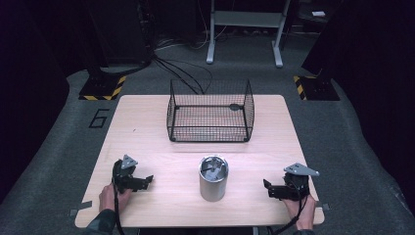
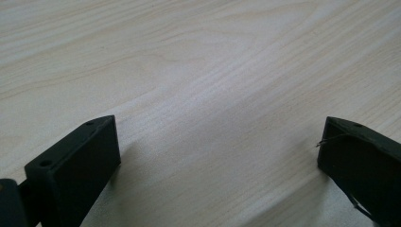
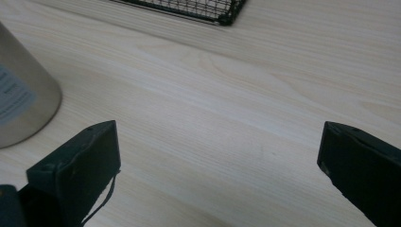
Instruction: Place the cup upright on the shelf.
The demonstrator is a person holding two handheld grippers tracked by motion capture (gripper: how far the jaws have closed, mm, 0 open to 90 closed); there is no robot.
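Two grippers rest low on your side of the pale wooden surface [image 1: 147, 122], one near each front corner. Largest on it is the black wire basket [image 1: 210, 111], standing at the far middle, its top open. Nearer you, at the centre, a metal can [image 1: 213, 178] stands upright with its mouth open; it sits between your hands and apart from both, with the basket well behind it. Your left gripper [image 1: 148, 180] points toward the can with its fingers [image 2: 75, 161] spread wide over bare wood, pinching nothing. Your right gripper [image 1: 266, 186] also points inward toward the can, its fingers [image 3: 78, 165] likewise spread and empty. In the right gripper view the can's side stands at the left edge and a corner of the basket at the top.
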